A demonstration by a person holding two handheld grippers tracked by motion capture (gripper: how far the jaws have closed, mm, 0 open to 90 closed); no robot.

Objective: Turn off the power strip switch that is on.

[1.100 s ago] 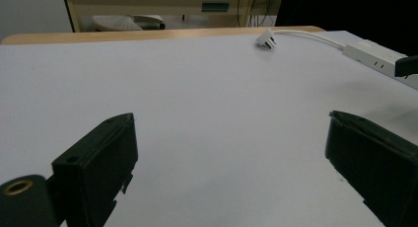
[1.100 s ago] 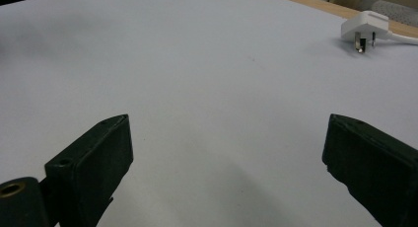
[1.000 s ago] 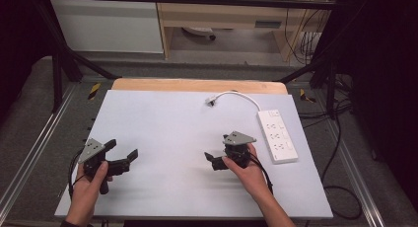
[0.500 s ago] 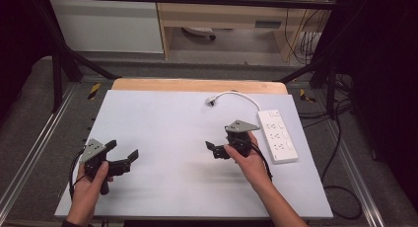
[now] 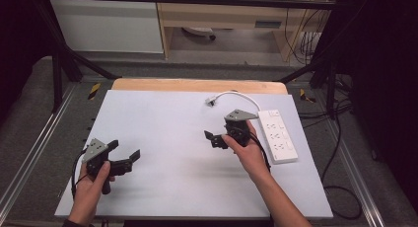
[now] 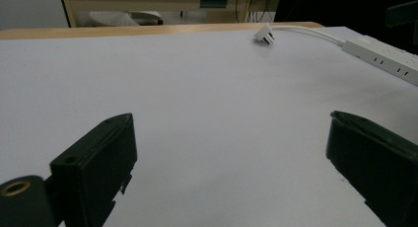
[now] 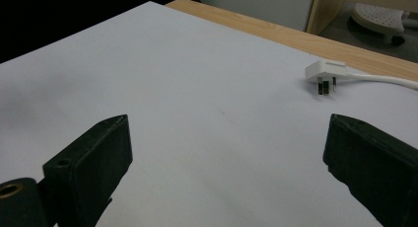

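Observation:
A white power strip (image 5: 278, 135) lies at the table's right side. Its white cable curves back to a loose plug (image 5: 211, 101) lying on the white tabletop (image 5: 172, 118). My right gripper (image 5: 211, 139) hovers just left of the strip and in front of the plug, open and holding nothing. In the right gripper view the plug (image 7: 325, 71) lies ahead to the right, beyond the open gripper (image 7: 226, 153). My left gripper (image 5: 123, 150) is open near the front left edge, with nothing in it. In the left gripper view, past the open gripper (image 6: 229, 153), the plug (image 6: 264, 34) and strip (image 6: 382, 56) lie far off.
A wooden strip (image 5: 197, 85) borders the table's far edge. Black frame bars and loose cables (image 5: 340, 187) run along the right side on the floor. Shelving and a white cabinet (image 5: 106, 24) stand behind the table.
My right gripper has moved away from the person and slightly right, closer to the plug and the power strip. The left gripper has stayed where it was.

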